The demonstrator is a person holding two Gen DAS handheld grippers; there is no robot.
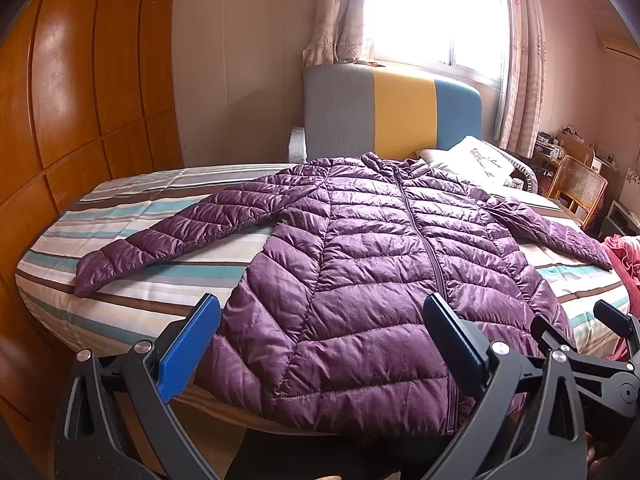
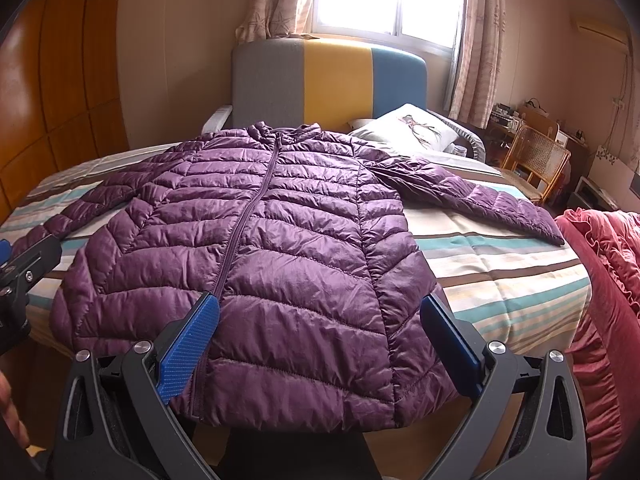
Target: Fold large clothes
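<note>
**Left wrist and right wrist: jacket flat, no fold started**

Left wrist view: jacket (image 1: 360,264) fills the centre of the frame, spread face up on the bed (image 1: 132,216), zip closed. My left gripper (image 1: 320,340) sits at lower centre with jaws spread wide, nothing between them, hovering just short of the hem. My right gripper (image 1: 580,332) shows at lower right; only part of it is in this frame.

Right wrist view: same jacket (image 2: 272,240), centre frame. Right gripper (image 2: 320,340) at lower centre, jaws wide apart and empty, near the hem right of the zip. Left gripper (image 2: 24,264) pokes in at the left edge.

Step, as I judge it: the very start. Both sleeves lie out to the sides, body unfolded, no grasp made yet.

Orientation: long axis runs from bottom of frame to upper centre. Collar points away from me toward the headboard (image 1: 384,112); hem is nearest and overhangs the bed edge. Left-frame sleeve (image 1: 172,236) angles down toward the lower left; the other sleeve (image 2: 480,200) runs toward the right edge, near a red blanket (image 2: 600,280).

Next move, my guess: take each sleeve at the cuff and bring it across the chest. Puffy, slick shell; I'd pinch deep enough to catch fabric so it doesn't slide out. Pillow (image 2: 412,128) sits past the right shoulder, clear of the work.
</note>
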